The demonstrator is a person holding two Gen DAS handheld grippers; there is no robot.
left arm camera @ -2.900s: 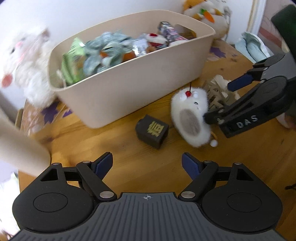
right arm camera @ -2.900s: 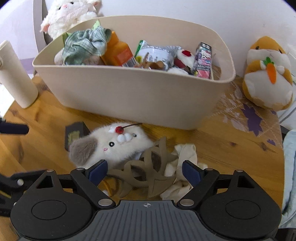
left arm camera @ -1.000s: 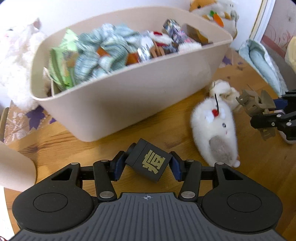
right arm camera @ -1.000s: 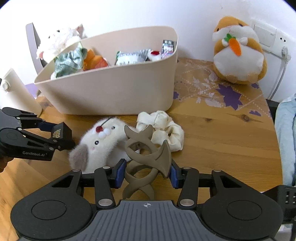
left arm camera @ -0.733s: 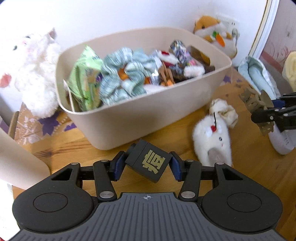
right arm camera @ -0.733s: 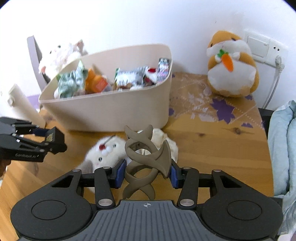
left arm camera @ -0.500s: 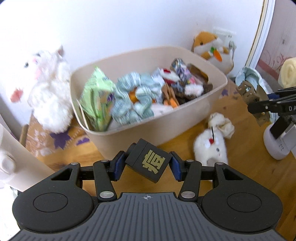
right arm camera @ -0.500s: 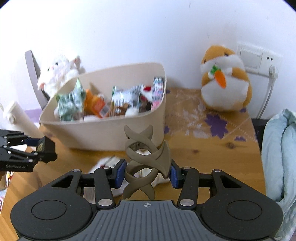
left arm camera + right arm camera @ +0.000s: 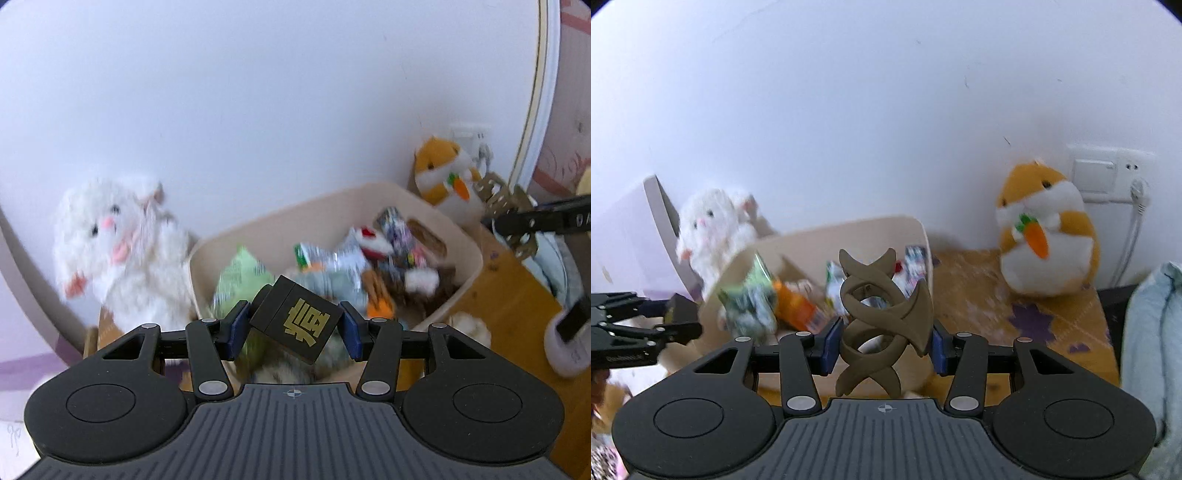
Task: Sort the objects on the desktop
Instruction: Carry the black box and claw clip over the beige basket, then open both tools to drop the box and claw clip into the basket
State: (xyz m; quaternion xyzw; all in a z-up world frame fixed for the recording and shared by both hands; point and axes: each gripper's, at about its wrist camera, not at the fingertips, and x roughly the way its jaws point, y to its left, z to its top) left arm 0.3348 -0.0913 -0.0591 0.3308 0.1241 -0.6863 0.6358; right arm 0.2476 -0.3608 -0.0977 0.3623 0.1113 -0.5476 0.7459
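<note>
Left gripper [image 9: 293,330] clamped on black cube [image 9: 295,328] w/ gold character, tilted, held above beige bin [image 9: 467,273] full of packets and bits, all blurred. White plush [image 9: 118,243] just left of bin by wall, hamster plush [image 9: 445,177] w/ carrot behind bin at right. Right gripper [image 9: 511,218] at far right edge, gripping brown hair claw [image 9: 504,201] over wooden table [image 9: 513,291].

left gripper [image 9: 293,328]: matt black plastic, ribbed grey housing, blue pads
black cube [image 9: 295,323]: smooth matt, gold printed character
hair claw [image 9: 884,325]: smooth matt brown plastic
bin [image 9: 469,247]: smooth beige plastic, slight sheen
snack packets [image 9: 332,258]: glossy crinkled foil
white plush rabbit [image 9: 118,247]: fluffy long pile
hamster plush [image 9: 1047,229]: short soft pile
surface [image 9: 979,284]: wood, printed cloth over part
</note>
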